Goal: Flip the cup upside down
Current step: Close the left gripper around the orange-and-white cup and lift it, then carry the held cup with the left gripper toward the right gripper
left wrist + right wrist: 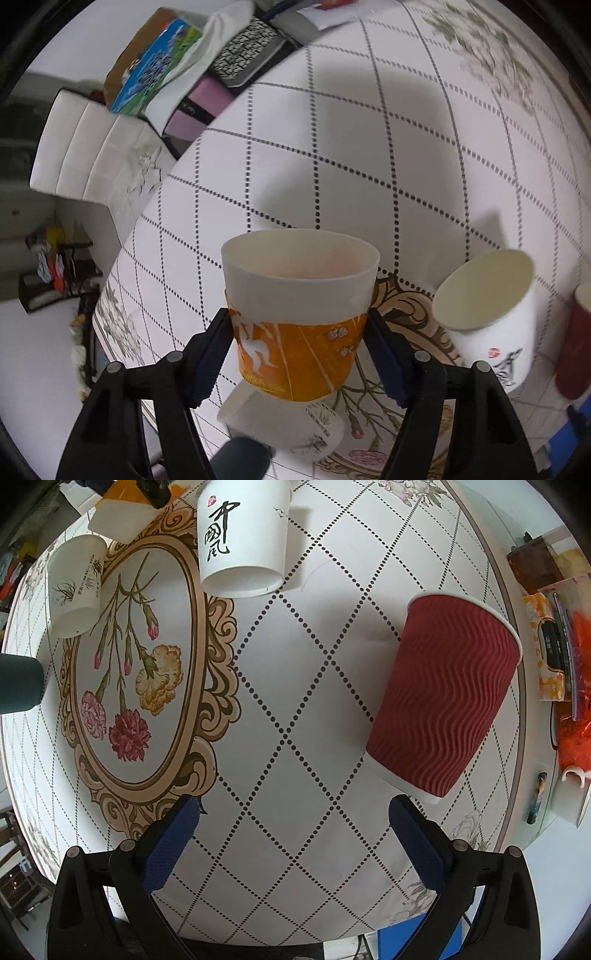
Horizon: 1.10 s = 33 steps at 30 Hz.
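Observation:
My left gripper (pixel 299 350) is shut on an orange and white paper cup (pixel 299 314) and holds it above the table, mouth up and tilted away. The same cup shows at the top left of the right wrist view (pixel 118 520). My right gripper (pixel 295 834) is open and empty above the table. A red ribbed cup (pixel 443 701) stands mouth down just ahead and right of it. A white cup with black calligraphy (pixel 242 539) stands mouth down further off; it also shows in the left wrist view (pixel 491 317).
A small white cup with a grass print (pixel 74 587) stands mouth down beside the flower medallion (pixel 136 664). A dark teal object (pixel 18 685) is at the left edge. Boxes and packets (pixel 554 646) lie past the table's right rim. A white sofa (pixel 92 158) stands beyond the table.

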### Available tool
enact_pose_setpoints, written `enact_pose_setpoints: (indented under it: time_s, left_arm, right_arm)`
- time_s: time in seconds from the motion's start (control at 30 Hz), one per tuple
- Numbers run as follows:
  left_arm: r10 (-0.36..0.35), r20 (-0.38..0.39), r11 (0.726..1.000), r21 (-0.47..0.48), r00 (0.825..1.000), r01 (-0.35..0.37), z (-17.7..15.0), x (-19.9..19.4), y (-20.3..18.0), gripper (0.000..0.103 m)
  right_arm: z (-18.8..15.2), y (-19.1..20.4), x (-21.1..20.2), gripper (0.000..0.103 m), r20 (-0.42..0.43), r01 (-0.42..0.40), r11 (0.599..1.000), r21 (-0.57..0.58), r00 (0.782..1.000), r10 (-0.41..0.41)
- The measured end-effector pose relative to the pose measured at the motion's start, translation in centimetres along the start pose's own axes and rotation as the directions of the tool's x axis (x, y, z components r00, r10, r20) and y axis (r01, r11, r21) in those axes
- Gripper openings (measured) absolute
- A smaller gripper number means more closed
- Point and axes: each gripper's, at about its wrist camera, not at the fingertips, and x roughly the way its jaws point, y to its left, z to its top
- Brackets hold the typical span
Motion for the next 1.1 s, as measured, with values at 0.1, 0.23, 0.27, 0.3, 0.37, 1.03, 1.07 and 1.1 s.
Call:
enact_pose_setpoints:
  time_s: [0.1, 0.23, 0.27, 0.3, 0.37, 1.03, 1.07, 1.1]
  left_arm:
    - [-0.033, 0.012, 0.998, -0.051, 0.999, 0.034, -0.6, -1.5, 0.6, 0.069]
    - [-0.068, 0.036, 0.993, -0.099, 0.997, 0.071, -2.1, -3.8, 0.9, 0.069]
    - [-0.071, 0.043, 0.992, -0.105, 0.997, 0.075, -2.5, -4.4, 1.0, 0.069]
    - [-0.075, 0.049, 0.991, -0.110, 0.996, 0.080, -3.1, -4.9, 0.8, 0.069]
    - [-0.086, 0.060, 0.988, -0.124, 0.995, 0.093, -4.4, -6.0, 0.7, 0.069]
    - [-0.316, 0.021, 0.857, -0.423, 0.948, 0.295, -23.0, -6.5, -1.5, 0.069]
    - [-0.325, 0.016, 0.847, -0.440, 0.946, 0.299, -23.9, -6.0, -1.6, 0.069]
    - [-0.334, 0.012, 0.839, -0.453, 0.943, 0.302, -24.6, -5.6, -1.8, 0.069]
  right_arm:
    - [-0.3, -0.2, -0.4, 0.103, 0.004, -0.009, 1.000, 0.013, 1.000, 0.009]
    - [-1.0, -0.9, -1.0, 0.103, 0.013, -0.032, 0.999, 0.039, 0.999, 0.031]
    - [-1.3, -1.1, -1.1, 0.103, 0.015, -0.039, 0.998, 0.045, 0.999, 0.039]
    - [-1.4, -1.3, -1.3, 0.103, 0.017, -0.046, 0.998, 0.051, 0.999, 0.046]
    - [-2.1, -1.8, -1.6, 0.103, 0.022, -0.061, 0.996, 0.060, 0.998, 0.059]
    - [-10.8, -3.1, -1.4, 0.103, 0.067, -0.084, 0.996, 0.015, 0.994, 0.083]
    - [-11.3, -3.0, -1.2, 0.103, 0.062, -0.085, 0.996, 0.008, 0.994, 0.084]
    - [-11.7, -2.9, -0.9, 0.103, 0.057, -0.086, 0.996, -0.001, 0.995, 0.086]
